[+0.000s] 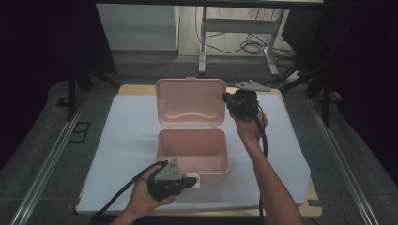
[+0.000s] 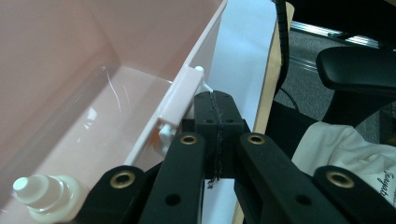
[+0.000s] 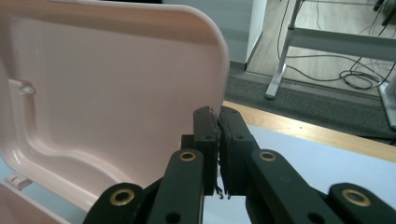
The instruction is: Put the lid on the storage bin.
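Centrally, the pink box sits on a white sheet covering the wooden table, its lid standing open behind it. Beyond the box, a grey floor carries a metal stand and loose cables; dark curtains flank both sides. At the lid's right edge, the right gripper has its jaws pressed together on the rim. At the box's near wall, the left gripper has its jaws together just beside the white latch. Inside the box lies a small clear bottle. Print on a white cloth off the table is too blurred to read.
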Tool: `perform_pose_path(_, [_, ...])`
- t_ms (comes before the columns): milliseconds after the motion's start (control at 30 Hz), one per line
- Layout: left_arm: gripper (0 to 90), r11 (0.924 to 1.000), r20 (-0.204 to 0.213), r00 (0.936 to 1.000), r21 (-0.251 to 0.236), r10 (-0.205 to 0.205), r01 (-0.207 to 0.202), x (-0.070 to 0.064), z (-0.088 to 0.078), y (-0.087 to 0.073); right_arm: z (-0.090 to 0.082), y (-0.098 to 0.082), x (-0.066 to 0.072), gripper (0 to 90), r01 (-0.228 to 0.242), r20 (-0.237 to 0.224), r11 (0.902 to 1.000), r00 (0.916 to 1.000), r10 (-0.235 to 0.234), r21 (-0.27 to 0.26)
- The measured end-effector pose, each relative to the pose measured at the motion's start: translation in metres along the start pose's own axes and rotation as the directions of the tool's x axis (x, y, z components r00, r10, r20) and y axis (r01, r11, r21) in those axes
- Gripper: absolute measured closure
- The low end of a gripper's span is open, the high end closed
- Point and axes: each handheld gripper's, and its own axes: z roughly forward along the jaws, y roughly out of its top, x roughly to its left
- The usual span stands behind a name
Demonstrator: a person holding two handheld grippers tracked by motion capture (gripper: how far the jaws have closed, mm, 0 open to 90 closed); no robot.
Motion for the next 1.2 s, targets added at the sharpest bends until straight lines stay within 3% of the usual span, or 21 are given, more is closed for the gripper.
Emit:
perform_pose_path(433, [90.0, 1.0000, 0.000, 1.0000, -0.001, 0.001, -0.001, 0.000, -0.001, -0.001, -0.017, -0.012, 0.009, 86.8, 0.045, 0.033, 0.9957, 0.9986, -0.042, -0.081])
perform_pose_path(1200, [90.0, 1.0000, -0.001, 1.0000, -0.002, 0.000, 0.000, 0.001, -0.001, -0.001, -0.048, -0.037, 0.020, 87.5, 0.079, 0.024, 0.9775, 0.9969, -0.075, -0.196])
